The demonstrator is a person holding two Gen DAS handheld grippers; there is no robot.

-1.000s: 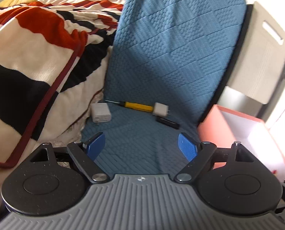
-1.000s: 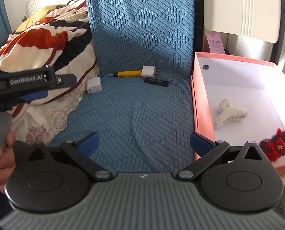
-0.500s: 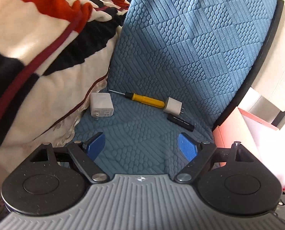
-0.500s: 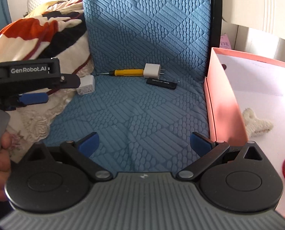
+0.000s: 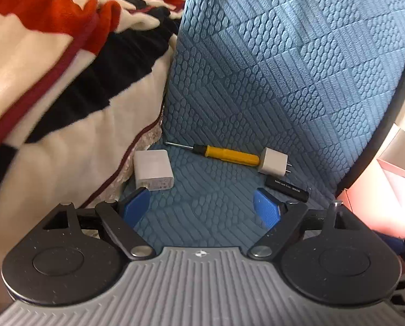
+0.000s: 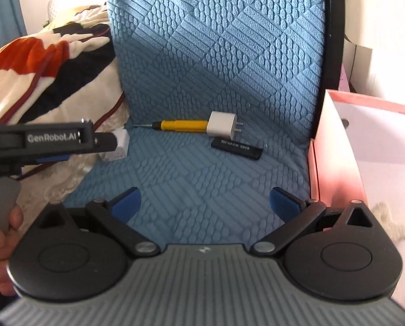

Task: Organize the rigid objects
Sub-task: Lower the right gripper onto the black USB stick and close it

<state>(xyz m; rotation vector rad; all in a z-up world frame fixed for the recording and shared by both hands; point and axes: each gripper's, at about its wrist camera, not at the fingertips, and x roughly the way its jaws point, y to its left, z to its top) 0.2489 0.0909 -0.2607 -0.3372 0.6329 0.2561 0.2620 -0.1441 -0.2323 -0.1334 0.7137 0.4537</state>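
We hold two grippers over a blue quilted chair seat (image 5: 216, 212). Nearest, the left gripper (image 5: 201, 208) has its blue fingers (image 5: 266, 210) spread wide with nothing between them. The right gripper (image 6: 205, 203) is also spread and empty.

Just past the left gripper's left fingertip lies a large white charger block (image 5: 153, 169), beside a striped blanket (image 5: 66, 81). It looks hard, smooth and light, so we judge that gripping across its flat sides would hold best.

Further back lie a black stick-shaped device (image 5: 286, 188), a small white plug adapter (image 5: 273, 161) and a yellow screwdriver (image 5: 229, 155). The adapter touches the screwdriver's handle end. All look stiff and light. The screwdriver's round handle may roll, so mid-handle seems safest.

On the right stands a pink box (image 6: 338, 168).
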